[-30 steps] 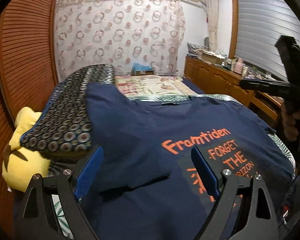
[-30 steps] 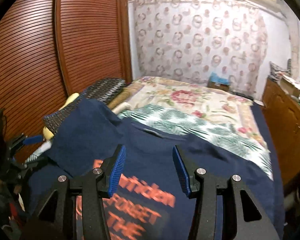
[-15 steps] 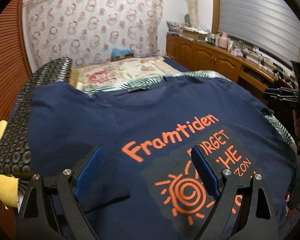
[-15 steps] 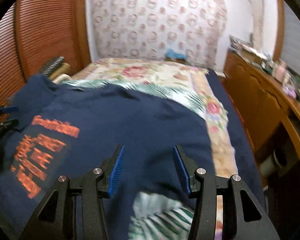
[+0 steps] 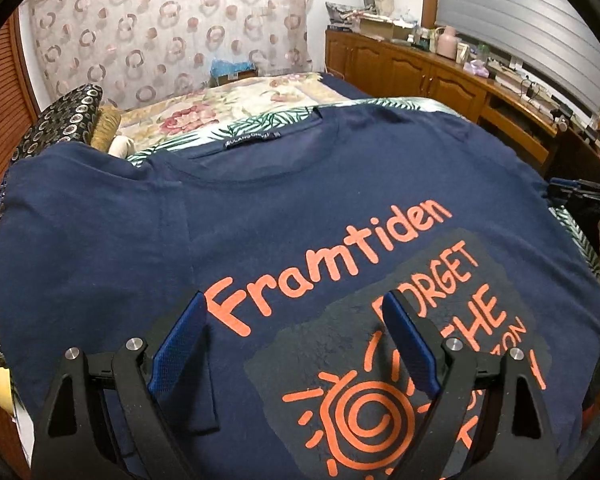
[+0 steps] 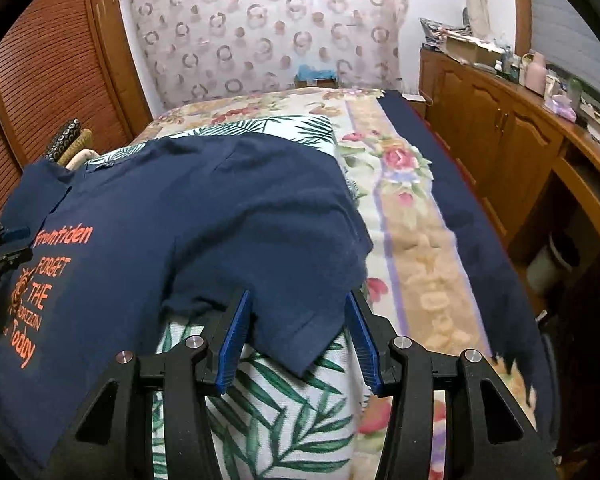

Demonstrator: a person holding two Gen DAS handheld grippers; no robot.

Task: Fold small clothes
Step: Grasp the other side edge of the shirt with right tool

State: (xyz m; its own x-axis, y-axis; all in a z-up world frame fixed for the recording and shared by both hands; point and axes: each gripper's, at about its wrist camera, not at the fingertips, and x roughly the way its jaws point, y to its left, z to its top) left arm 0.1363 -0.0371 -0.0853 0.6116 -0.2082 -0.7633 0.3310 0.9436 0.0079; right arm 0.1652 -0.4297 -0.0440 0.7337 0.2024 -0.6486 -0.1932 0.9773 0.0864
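Observation:
A navy T-shirt point(image 5: 284, 208) with orange "Framtiden" lettering and a sun print lies face up on the bed, collar at the far side. My left gripper point(image 5: 293, 298) hovers open over the chest print, with nothing between its blue pads. In the right wrist view the same T-shirt point(image 6: 204, 216) runs leftward, and its sleeve point(image 6: 300, 332) lies on the leaf-print cloth. My right gripper point(image 6: 297, 296) stands open low over that sleeve, whose hem shows between the fingers; the pads do not press it. Each gripper appears at the edge of the other's view.
A leaf-print cloth point(image 6: 284, 412) lies under the shirt on a floral bedspread point(image 6: 412, 216). A patterned dark cushion point(image 5: 60, 116) sits at the left. Wooden cabinets point(image 6: 500, 136) with clutter on top line the right. Louvred wooden doors point(image 6: 52, 72) stand at the left.
Both grippers swung rightward and sank toward the shirt: the left from the shoulder onto the chest print, the right from the shirt's middle onto the sleeve at its edge. Neither jaw changed width.

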